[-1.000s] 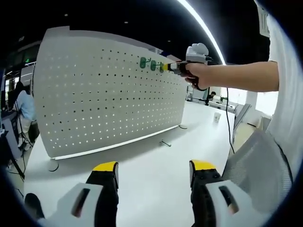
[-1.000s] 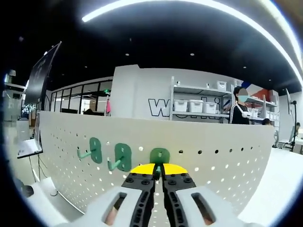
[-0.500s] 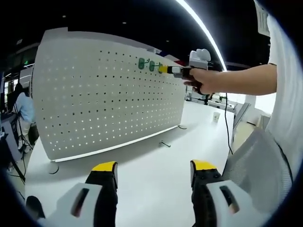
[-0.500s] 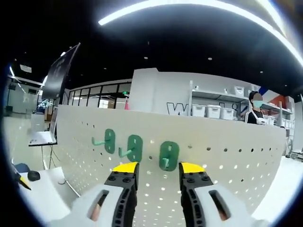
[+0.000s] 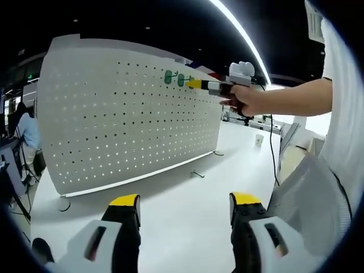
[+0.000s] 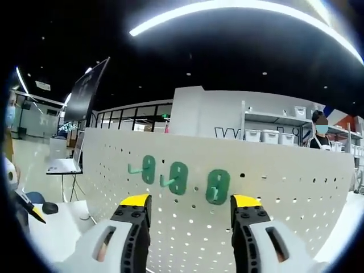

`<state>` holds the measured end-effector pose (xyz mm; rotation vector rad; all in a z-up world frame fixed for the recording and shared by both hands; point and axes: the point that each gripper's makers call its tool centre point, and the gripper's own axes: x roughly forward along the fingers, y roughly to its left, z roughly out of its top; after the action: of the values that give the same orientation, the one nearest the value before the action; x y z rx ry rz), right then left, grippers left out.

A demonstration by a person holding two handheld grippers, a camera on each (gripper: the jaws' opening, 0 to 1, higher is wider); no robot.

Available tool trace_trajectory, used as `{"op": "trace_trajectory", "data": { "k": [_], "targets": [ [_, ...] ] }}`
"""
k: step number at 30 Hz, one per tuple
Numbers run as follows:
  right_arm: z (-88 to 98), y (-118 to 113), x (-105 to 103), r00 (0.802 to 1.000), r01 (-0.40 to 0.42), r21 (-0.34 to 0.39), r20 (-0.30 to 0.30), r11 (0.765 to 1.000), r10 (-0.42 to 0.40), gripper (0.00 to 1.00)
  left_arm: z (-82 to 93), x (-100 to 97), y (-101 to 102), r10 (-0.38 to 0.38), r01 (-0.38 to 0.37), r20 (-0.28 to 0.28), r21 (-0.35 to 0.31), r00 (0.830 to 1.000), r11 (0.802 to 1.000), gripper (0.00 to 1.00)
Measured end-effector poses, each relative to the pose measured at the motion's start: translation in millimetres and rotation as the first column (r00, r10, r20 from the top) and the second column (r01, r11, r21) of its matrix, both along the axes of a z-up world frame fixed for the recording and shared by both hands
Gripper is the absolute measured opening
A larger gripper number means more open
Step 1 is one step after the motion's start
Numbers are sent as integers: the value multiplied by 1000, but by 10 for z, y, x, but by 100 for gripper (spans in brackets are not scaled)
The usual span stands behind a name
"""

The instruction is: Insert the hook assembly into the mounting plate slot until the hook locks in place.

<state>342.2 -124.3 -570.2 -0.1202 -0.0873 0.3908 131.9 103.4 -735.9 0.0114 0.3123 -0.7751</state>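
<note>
Green hooks sit in a row near the top edge of your white pegboard: the right tool's view shows three of them, and the rightmost hook (image 6: 217, 186) hangs in the board, framed between your right tool's (image 6: 190, 200) yellow-tipped jaws, which stand spread wide with nothing between them. Beside it are the middle hook (image 6: 177, 178) and the left hook (image 6: 147, 169), each with its prong pointing out from the pegboard (image 6: 296, 187). From your left tool's view, the right tool (image 5: 196, 84) is held up at the board's top edge by your hand (image 5: 245, 100), close to the green hooks. Your left tool (image 5: 184, 203) hangs low over the white bench (image 5: 187, 216), jaws spread and empty. A small metal piece (image 5: 198, 173) lies on the bench near the board's foot.
</note>
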Motion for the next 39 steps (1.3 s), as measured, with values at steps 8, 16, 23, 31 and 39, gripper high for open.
{"op": "trace_trajectory", "data": {
  "k": [8,16,23,31,39],
  "targets": [
    [135,27,-128,988,-150,121,41,981,146,57,10,13,24,9,-9,-1,5,1000,1000,65],
    [111,2,-126,989,-147,101,35,984,144,57,20,35,14,8,-8,2,3,1000,1000,65],
    [33,-50,-250,987,-160,86,28,983,158,57,16,52,6,6,-6,1,4,1000,1000,65],
    [-172,-177,-449,986,-166,82,-4,983,167,57,-1,71,-13,-1,1,-2,5,1000,1000,65],
    [-406,-253,-646,983,-173,68,-50,983,176,57,-16,76,-48,-8,8,-8,5,1000,1000,65]
  ]
}}
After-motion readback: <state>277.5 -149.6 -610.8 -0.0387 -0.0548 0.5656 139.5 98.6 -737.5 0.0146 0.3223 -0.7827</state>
